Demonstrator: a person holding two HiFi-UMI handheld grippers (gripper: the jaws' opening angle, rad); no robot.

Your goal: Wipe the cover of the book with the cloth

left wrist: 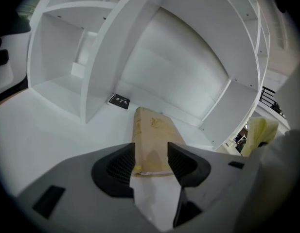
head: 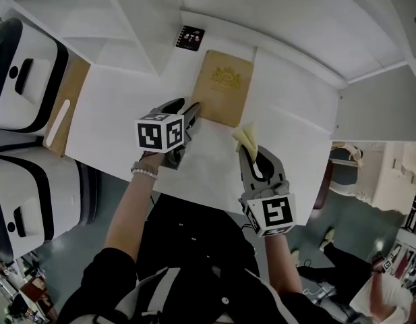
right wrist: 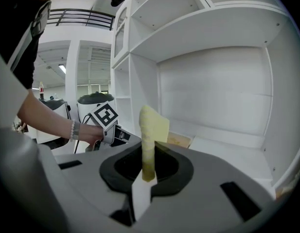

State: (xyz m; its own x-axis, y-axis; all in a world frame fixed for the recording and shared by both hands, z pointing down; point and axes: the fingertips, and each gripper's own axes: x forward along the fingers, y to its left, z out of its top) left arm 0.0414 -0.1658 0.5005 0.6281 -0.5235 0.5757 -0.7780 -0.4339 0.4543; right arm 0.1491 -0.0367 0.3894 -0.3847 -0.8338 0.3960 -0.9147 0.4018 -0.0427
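Book on white table, cloth clamped in right gripper

Head view: the tan book (head: 224, 86) lies flat and closed on the white table (head: 120, 106), just above the centre of the frame, with a gold emblem on its cover. A small black card (head: 189, 37) lies apart from it, toward the top of the frame, against the back of the white shelf unit (head: 275, 19).

The left gripper (head: 193, 112) reaches in from the lower left, its tips at the book's near left corner. In the left gripper view its jaws stand apart, and the book's (left wrist: 152, 140) near end shows in the gap of the left gripper (left wrist: 150, 160). Whether the jaws touch the cover cannot be told.

The right gripper (head: 248, 152) sits just right of and below the book. A folded yellow cloth (head: 247, 138) stands out from its tips, near the book's lower right corner. In the right gripper view the jaws of the right gripper (right wrist: 147, 166) are pressed together on the cloth (right wrist: 152, 127), which rises upright between them. The person's left hand (right wrist: 91, 134) appears at the left of that frame, with a bead bracelet (right wrist: 74, 129) at the wrist.
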